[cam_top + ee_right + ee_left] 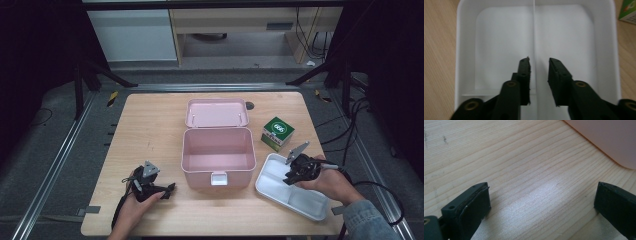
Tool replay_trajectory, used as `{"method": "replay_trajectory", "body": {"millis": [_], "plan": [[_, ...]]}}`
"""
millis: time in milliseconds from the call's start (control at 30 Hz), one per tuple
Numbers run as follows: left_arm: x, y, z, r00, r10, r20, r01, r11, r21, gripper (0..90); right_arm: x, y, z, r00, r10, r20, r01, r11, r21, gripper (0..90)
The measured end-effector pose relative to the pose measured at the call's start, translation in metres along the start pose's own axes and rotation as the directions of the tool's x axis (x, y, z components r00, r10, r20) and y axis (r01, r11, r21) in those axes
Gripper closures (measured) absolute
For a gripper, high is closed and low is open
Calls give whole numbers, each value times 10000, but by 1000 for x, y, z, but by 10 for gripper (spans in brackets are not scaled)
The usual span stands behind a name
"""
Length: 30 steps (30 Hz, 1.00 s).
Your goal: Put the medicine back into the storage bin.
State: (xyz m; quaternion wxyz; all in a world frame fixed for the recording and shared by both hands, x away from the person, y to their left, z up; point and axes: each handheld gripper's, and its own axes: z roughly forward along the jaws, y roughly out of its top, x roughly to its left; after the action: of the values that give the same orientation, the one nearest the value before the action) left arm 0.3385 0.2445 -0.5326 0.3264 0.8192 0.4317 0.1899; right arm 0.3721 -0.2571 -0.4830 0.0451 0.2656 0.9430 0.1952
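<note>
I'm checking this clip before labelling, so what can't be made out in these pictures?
- Green box: print too small in the high view; cut off by the edge in the right gripper view.
- White tray: near end hidden behind the right gripper.
- Pink box: left gripper view catches one blurred corner.

left forearm: came in from the bottom edge of the high view, angled up and slightly right.
left hand [134,200]: wrapped around the gripper body from below, low over the near left of the table.
left gripper [169,190]: pointed right, roughly level; grey three-cornered plate on top; cable trailed back beside the wrist.
left jaws: stood wide apart with nothing between them.
right forearm: entered from the bottom right corner in a denim sleeve, angled up and left.
right hand [327,181]: gripped the gripper body from behind.
right gripper [539,72]: pointed left and down; grey plate tilted on top.
right jaws: parted by a narrow gap, pads not pressing on anything.
</note>
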Motion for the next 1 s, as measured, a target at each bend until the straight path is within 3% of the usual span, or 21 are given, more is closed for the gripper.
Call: {"method": "replay_trajectory", "body": {"millis": [267,367,700,833,1000], "plan": [[0,0,0,10000,4,-6,-4,10000,-2,0,-12,13,-20,9937,1047,405,-1004,9902,-971,401],[0,0,0,10000,1,-6,-1,10000,-3,0,-17,20,-25,9895,1198,804,-1092,9861,-1254,310],[0,0,0,10000,-15,-8,15,10000,-3,0,-38,45,-39,9641,2189,1502,-1887,9630,-1923,127],[0,0,0,10000,-30,-18,30,10000,-2,0,-50,55,-44,9524,2599,1594,-2245,9515,-2104,104],[0,0,0,10000,-25,-22,25,10000,-2,0,-64,65,-45,9423,2888,1694,-2524,9451,-2074,83]]}}
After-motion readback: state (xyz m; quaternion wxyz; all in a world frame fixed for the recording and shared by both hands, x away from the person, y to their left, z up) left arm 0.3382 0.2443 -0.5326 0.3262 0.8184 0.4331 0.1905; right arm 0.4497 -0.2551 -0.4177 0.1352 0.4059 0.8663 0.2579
